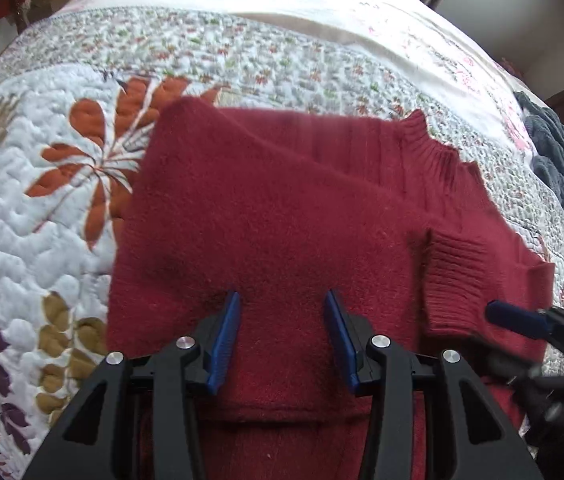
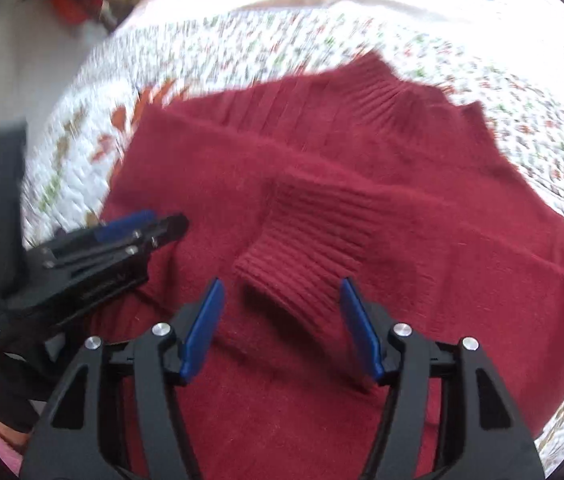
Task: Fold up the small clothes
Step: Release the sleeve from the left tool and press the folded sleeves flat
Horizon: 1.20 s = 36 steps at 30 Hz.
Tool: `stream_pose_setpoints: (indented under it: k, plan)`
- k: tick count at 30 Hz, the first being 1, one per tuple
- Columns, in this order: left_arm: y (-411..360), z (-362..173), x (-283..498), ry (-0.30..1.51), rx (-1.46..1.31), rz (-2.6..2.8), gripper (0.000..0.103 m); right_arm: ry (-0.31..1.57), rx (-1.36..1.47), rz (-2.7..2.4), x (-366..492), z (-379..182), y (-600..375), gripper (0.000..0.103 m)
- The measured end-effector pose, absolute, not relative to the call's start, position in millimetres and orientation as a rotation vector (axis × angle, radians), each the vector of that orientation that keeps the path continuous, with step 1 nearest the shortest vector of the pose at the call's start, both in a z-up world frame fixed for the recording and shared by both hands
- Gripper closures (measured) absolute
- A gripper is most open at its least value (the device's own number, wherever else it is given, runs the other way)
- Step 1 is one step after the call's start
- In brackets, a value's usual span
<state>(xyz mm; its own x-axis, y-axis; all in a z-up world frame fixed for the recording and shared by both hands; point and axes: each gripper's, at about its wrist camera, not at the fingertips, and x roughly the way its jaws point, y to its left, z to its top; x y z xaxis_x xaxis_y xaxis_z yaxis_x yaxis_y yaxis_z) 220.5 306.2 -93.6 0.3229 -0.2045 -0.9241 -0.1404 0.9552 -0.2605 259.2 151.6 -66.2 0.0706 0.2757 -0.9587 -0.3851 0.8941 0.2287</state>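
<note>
Quilt, far left: a floral quilt (image 1: 34,208) is spread over the bed, and the garment is carried on it.

Sweater: a dark red knitted sweater (image 1: 250,208) is laid flat on the quilt, its ribbed collar (image 1: 438,148) turned away from both grippers and its body run back beneath them.

Left gripper: the left gripper (image 1: 282,300) is held wide apart over the plain body of the sweater, with nothing between the blue pads; whether the cloth is touched cannot be told.

Folded sleeve: one sleeve is seen laid across the chest, and its ribbed cuff (image 2: 302,252) is pointed down and to the left, towards the grippers.

Right gripper: the right gripper (image 2: 282,288) is spread wide, empty, with the cuff's end lying just ahead between the two pads.

Deciding relation: the cuff is judged far nearer to the right gripper than to the left, being directly before it; the sleeve's long axis is slanted from the cuff up towards the right shoulder.

Next move, as judged: any adjustment of the cuff would fall to the right gripper, while the sweater's left half is within reach of the left.
</note>
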Motion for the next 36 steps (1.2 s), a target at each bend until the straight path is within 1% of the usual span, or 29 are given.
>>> stream_pose_setpoints:
  k: [1,2,4,5,6,7,13,15,17,18,19,22,24,25,26,28,31,32,33,35,36]
  plan:
    - [306.3,-95.5,221.6,1.25,-0.321,-0.045,0.058,1.425,-0.12,0.49,259.0,-70.7,154.3,0.043]
    - [307.2,-96.3,221.8,1.252,-0.326,-0.046,0.058,1.437,-0.143,0.478,259.6,-76.6,157.8,0.047]
    - [307.6,-97.7,222.6,1.255,-0.335,-0.046,0.058,1.427,-0.167,0.438,260.8,-81.4,154.8,0.073]
    - [306.5,-98.4,223.3,1.254,-0.334,-0.047,0.058,1.425,-0.146,0.428,262.1,-80.4,150.1,0.081]
    - [306.0,-98.8,222.7,1.251,-0.329,-0.048,0.058,1.427,-0.082,0.438,263.6,-77.2,140.9,0.086]
    - [305.2,-99.1,222.8,1.25,-0.325,-0.048,0.058,1.423,-0.017,0.438,264.2,-73.3,129.6,0.096]
    - [305.2,-99.5,224.7,1.249,-0.317,-0.041,0.057,1.381,0.331,0.317,254.0,-55.0,38.9,0.095]
    - [304.2,-99.7,225.1,1.246,-0.314,-0.036,0.057,1.373,0.379,0.247,245.7,-56.7,7.3,0.095]
    - [303.2,-100.0,225.1,1.244,-0.308,-0.031,0.057,1.386,0.401,0.203,238.1,-63.8,-16.6,0.091]
    - [302.5,-100.3,225.1,1.243,-0.305,-0.028,0.057,1.406,0.419,0.18,232.7,-69.7,-30.4,0.086]
    - [302.3,-100.5,225.4,1.244,-0.302,-0.027,0.057,1.421,0.437,0.162,228.1,-73.8,-40.7,0.079]
    - [302.9,-99.9,226.0,1.248,-0.303,-0.025,0.057,1.424,0.463,0.085,215.4,-80.5,-69.4,0.078]
    - [303.9,-96.7,226.4,1.252,-0.313,-0.019,0.057,1.403,0.569,0.085,211.0,-80.3,-88.2,0.077]
    - [303.6,-92.9,225.8,1.248,-0.314,-0.014,0.057,1.395,0.62,0.099,210.6,-82.8,-93.2,0.069]
    - [303.1,-87.7,224.2,1.237,-0.316,-0.012,0.058,1.391,0.646,0.106,212.6,-83.7,-95.5,0.059]
    - [298.5,-73.9,221.0,1.196,-0.316,-0.028,0.057,1.378,0.687,0.138,218.8,-86.0,-100.6,0.052]
    - [287.8,-66.1,220.1,1.187,-0.291,-0.057,0.057,1.41,0.649,0.176,230.4,-97.3,-90.0,0.052]
    - [284.9,-67.6,220.4,1.196,-0.292,-0.069,0.057,1.428,0.625,0.184,236.3,-101.9,-82.8,0.056]
    - [281.5,-71.1,221.2,1.21,-0.286,-0.077,0.057,1.45,0.592,0.179,241.3,-105.8,-76.6,0.061]
    - [277.9,-77.6,221.9,1.234,-0.262,-0.071,0.057,1.454,0.55,0.188,245.8,-105.4,-71.7,0.093]
    - [276.4,-82.4,221.8,1.248,-0.253,-0.069,0.057,1.445,0.555,0.208,246.3,-101.8,-70.4,0.094]
